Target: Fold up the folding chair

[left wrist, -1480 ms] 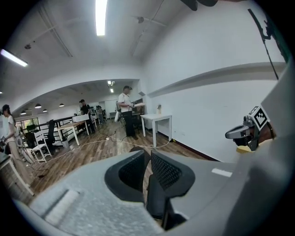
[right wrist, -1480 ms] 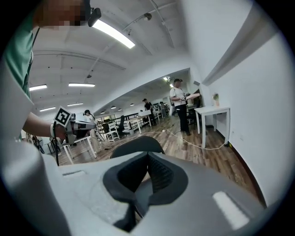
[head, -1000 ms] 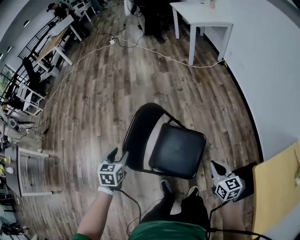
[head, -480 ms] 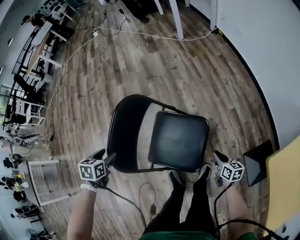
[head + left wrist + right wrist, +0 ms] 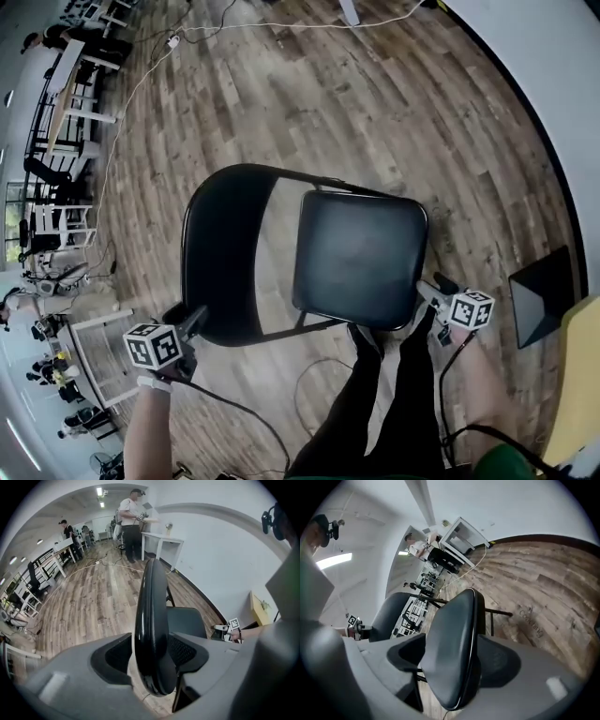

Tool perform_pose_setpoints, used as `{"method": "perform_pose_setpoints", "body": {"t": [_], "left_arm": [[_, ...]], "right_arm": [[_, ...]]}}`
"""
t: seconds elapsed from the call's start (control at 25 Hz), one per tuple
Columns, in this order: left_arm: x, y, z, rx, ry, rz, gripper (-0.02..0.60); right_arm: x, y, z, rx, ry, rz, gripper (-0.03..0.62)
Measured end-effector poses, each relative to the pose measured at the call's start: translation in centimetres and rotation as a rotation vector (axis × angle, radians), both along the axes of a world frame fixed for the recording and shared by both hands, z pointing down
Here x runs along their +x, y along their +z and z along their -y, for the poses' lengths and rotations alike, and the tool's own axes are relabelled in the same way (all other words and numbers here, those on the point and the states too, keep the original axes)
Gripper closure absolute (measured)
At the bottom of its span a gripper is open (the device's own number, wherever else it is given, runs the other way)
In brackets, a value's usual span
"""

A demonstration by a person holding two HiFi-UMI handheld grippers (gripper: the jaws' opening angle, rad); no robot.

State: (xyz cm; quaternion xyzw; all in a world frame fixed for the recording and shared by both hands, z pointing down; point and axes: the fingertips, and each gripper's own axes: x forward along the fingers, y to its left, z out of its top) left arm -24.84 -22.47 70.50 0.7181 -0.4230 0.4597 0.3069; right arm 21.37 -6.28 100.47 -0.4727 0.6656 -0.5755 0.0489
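A black folding chair stands unfolded on the wood floor, with its backrest (image 5: 225,253) on the left and its padded seat (image 5: 361,258) on the right. My left gripper (image 5: 192,323) is at the backrest's near corner. In the left gripper view the backrest's edge (image 5: 151,597) stands between the jaws of the left gripper (image 5: 150,656), which are closing, with a gap still showing on the left side. My right gripper (image 5: 427,291) is at the seat's near right corner. The seat's edge (image 5: 454,639) lies between the jaws of the right gripper (image 5: 454,660), which are opening.
The person's dark-trousered legs (image 5: 375,394) stand just behind the chair. A black box (image 5: 544,295) and a pale wooden surface (image 5: 581,375) are at the right by the white wall. A cable (image 5: 141,84) crosses the floor. Another person (image 5: 130,522) stands by a white table (image 5: 161,543).
Both grippers have sunk onto the chair. The right one went from beside the feet to the seat's corner and rolled. The head view has tilted down, so the chair looks larger.
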Motion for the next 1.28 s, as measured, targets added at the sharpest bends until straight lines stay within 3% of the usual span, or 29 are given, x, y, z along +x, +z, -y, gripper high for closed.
{"method": "perform_pose_setpoints", "body": {"t": [0.12,0.4,0.64,0.72,0.8,0.88,1.28], "left_arm": [[0.6,0.5,0.0,0.004,0.021,0.032,0.365],[1.8,1.9,0.2,-0.012,0.01,0.031,0.371],[0.7,1.8,0.1,-0.035,0.008,0.042,0.371],[0.9,1.9,0.2,-0.038,0.008,0.039,0.373],[1.1,2.2,0.3,-0.041,0.008,0.037,0.373],[1.2,2.4,0.3,-0.044,0.009,0.038,0.373],[-0.5,1.4,1.2,-0.042,-0.014,0.029,0.38]], "right_arm": [[-0.9,3.4,-0.1,-0.031,-0.022,0.042,0.239],[-0.9,9.8,-0.8,-0.086,-0.02,0.187,0.21],[-3.7,9.6,0.3,-0.04,-0.05,0.432,0.201],[-4.0,9.5,0.8,-0.033,-0.082,0.471,0.201],[-4.0,9.7,1.4,-0.023,-0.09,0.488,0.223],[-3.9,10.0,1.8,-0.017,-0.074,0.492,0.306],[-5.5,7.6,2.9,-0.086,-0.056,0.449,0.315]]}}
